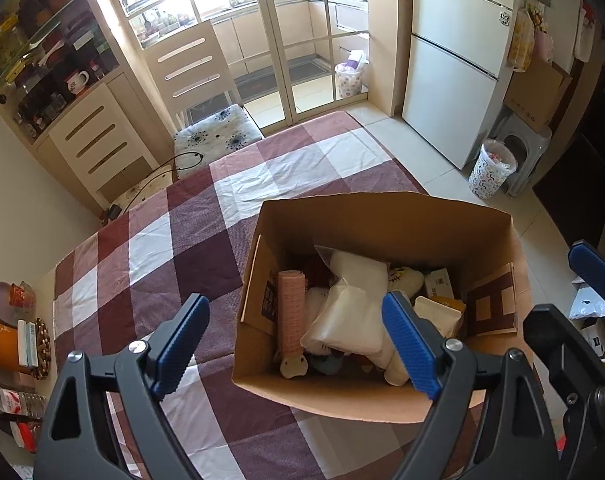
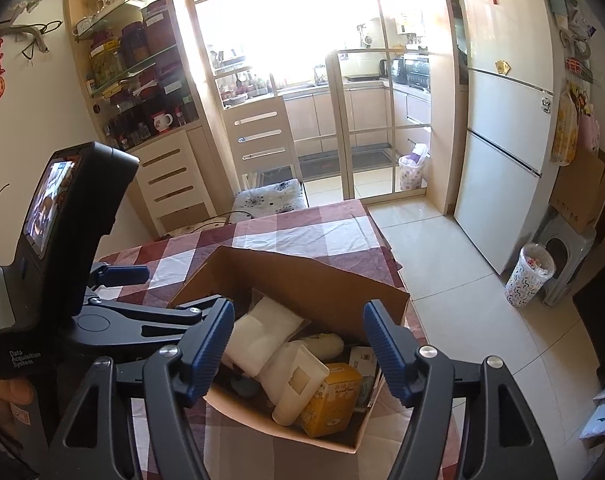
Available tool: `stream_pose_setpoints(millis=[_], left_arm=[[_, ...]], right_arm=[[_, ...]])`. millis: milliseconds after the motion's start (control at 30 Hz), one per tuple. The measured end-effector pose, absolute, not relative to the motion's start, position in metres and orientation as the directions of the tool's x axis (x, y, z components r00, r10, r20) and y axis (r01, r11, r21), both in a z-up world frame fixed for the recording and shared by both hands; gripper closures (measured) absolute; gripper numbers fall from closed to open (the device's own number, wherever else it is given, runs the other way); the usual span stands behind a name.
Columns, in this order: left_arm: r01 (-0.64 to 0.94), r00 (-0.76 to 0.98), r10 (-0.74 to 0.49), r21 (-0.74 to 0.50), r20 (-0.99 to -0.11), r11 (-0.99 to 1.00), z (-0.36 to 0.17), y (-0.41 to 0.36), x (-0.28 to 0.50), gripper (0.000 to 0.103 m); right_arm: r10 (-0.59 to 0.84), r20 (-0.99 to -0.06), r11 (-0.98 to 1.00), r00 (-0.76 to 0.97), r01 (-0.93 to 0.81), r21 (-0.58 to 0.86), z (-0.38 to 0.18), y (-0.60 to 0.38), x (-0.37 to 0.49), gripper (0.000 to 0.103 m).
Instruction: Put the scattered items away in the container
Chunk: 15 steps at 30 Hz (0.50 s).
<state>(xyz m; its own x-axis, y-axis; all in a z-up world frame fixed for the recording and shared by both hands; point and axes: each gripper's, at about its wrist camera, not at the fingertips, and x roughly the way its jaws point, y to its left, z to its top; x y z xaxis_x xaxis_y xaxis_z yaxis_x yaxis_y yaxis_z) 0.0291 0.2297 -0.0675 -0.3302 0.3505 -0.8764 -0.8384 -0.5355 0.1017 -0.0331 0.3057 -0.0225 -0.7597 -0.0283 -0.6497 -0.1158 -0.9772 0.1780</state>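
Where white pouch point(image 1: 348, 304) covers box point(image 1: 382, 216) contents, lower items unclear

Your tabletop point(image 1: 174, 240) lies bare from 9 to 12 o'clock; the box point(image 1: 342, 392) walls and its packed bags point(image 1: 350, 304) block 3 o'clock.

One cardboard box point(image 1: 382, 216) (open), two bins point(image 1: 492, 168)

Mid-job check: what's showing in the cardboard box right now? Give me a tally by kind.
Pouches: 2, white pouch and cream pouch
Cartons: 2, yellow carton and white carton
Rolls: 1, pink roll
Total: 5 in the cardboard box; the soft toys underneath are too hidden to count.
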Motion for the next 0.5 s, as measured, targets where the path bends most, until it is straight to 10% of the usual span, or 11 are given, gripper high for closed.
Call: stream_pose_setpoints(millis=[500], left_arm=[[-0.829, -0.338, 0.342, 0.106, -0.877, -0.55, -0.062, 0.216, 0.041, 0.014]], right_arm=[[-0.029, -0.675, -0.977, -0.737, -0.122, 0.175, -0.02, 0.302, -0.019, 0.022]])
